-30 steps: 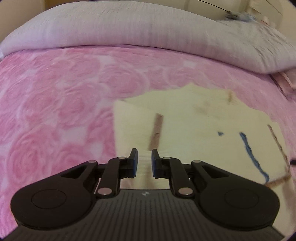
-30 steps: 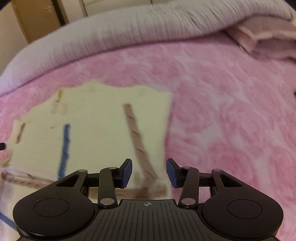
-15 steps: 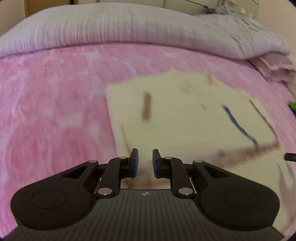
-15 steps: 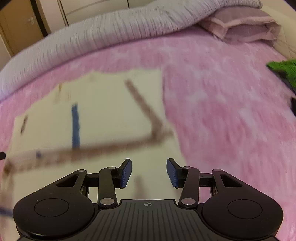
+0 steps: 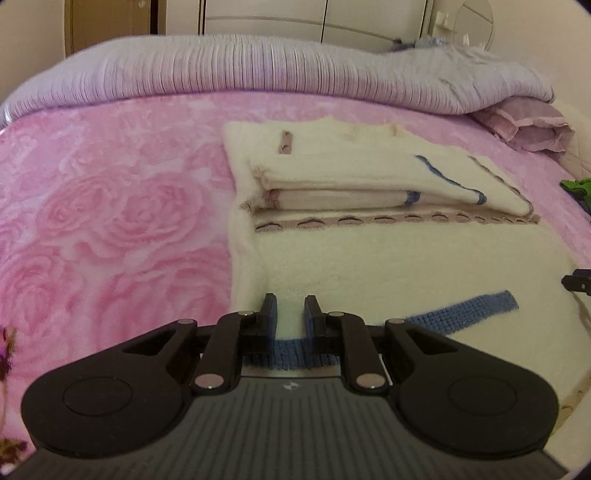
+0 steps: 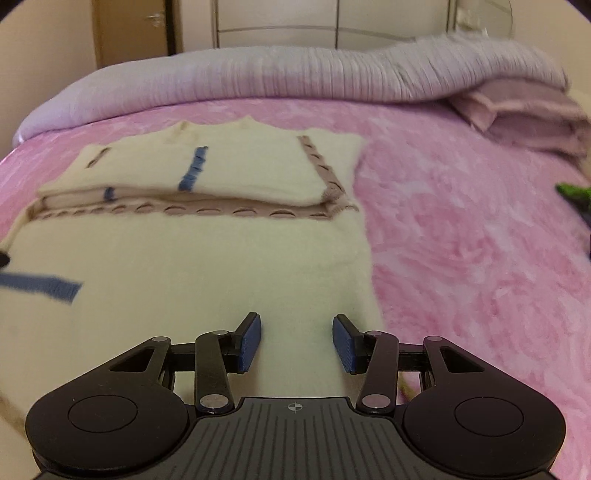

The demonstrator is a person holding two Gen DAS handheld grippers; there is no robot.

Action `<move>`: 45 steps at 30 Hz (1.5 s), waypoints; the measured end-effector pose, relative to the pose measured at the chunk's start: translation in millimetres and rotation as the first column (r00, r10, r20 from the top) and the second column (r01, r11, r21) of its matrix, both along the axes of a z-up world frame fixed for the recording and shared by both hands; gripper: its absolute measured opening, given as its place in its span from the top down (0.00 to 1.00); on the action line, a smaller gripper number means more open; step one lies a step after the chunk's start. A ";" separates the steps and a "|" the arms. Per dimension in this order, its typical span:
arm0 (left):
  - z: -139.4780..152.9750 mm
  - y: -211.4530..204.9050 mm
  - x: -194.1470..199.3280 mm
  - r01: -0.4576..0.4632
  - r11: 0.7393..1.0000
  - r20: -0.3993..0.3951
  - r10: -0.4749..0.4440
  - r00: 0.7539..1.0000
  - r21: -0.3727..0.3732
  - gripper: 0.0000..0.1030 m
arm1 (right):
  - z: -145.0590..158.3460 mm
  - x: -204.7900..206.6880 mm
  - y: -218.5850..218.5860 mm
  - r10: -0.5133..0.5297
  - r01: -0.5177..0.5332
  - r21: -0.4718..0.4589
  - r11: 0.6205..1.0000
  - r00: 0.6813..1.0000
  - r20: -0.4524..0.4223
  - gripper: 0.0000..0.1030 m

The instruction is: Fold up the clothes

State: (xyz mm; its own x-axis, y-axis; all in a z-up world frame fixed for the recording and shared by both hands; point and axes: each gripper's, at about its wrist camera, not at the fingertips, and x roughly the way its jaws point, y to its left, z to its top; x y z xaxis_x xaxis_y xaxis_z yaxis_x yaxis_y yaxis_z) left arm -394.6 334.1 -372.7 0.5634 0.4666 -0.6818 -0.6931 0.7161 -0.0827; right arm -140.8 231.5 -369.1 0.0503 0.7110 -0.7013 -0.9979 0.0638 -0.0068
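cream sweater (image 5: 388, 258) runs off-frame near both grippers; left jaws narrow, right jaws wide, neither gripping.

Setting: home bedroom; bed covered by pink rose-patterned blanket (image 5: 110, 206); rolled lilac duvet (image 5: 280, 74) along far side; pale wardrobe doors (image 6: 332, 18) and wooden door (image 6: 129, 29) behind

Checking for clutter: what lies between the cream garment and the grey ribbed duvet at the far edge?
Only bare pink rose blanket separates the cream garment from the grey duvet; both wrist views show it.
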 end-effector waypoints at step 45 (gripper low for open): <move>86.4 -274.4 -64.8 -0.165 0.982 -0.068 0.171 0.983 0.088 0.63 | 79.9 -118.2 -230.6 -0.176 0.180 0.101 0.978 0.983 -0.047 0.50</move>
